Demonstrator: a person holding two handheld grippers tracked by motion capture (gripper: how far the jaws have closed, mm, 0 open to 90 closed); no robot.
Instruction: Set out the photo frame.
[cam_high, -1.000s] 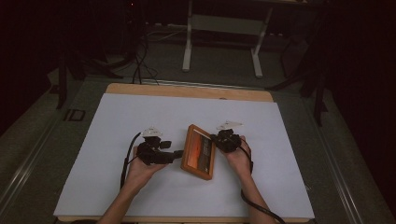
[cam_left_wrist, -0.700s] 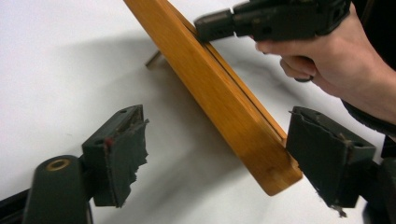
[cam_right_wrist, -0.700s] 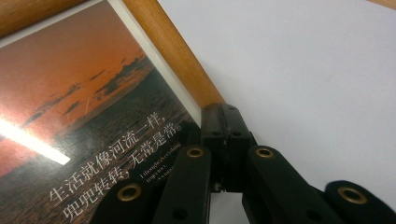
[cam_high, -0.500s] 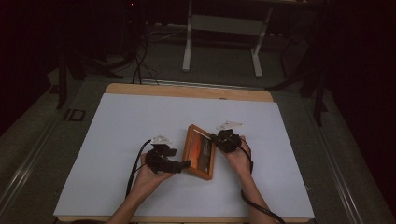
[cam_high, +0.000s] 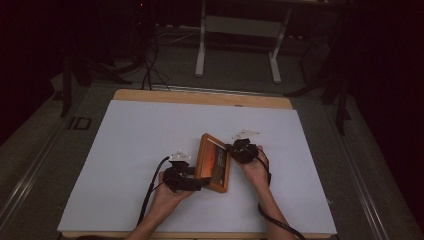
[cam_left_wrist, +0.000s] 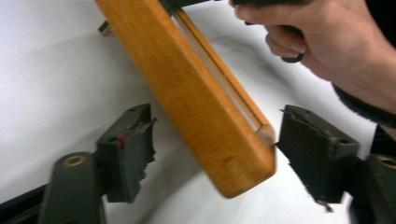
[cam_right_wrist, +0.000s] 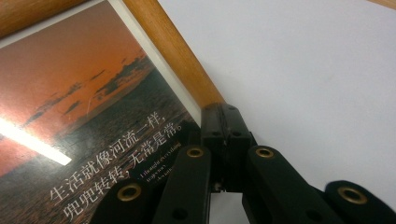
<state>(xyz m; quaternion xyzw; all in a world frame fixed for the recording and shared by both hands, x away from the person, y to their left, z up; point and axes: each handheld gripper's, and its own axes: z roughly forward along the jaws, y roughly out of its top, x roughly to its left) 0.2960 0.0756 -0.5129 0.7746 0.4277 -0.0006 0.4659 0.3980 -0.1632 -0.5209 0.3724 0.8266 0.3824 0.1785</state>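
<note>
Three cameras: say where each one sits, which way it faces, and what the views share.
High view: above the person's side, looking forward and down on the table; both forearms, left gripper, right gripper.
Left gripper view: on the left gripper, facing the picture frame edge between its open jaws; the other hand beyond.
Right gripper view: on the right gripper, clamped on the frame's edge.
All share the frame.

Left tool (cam_high: 202, 184) jaws apart, right tool (cam_high: 231, 148) clamped

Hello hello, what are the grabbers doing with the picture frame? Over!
Right gripper shut on picture frame. Left gripper open, frame's corner between its fingers. Nothing in the way.
</note>
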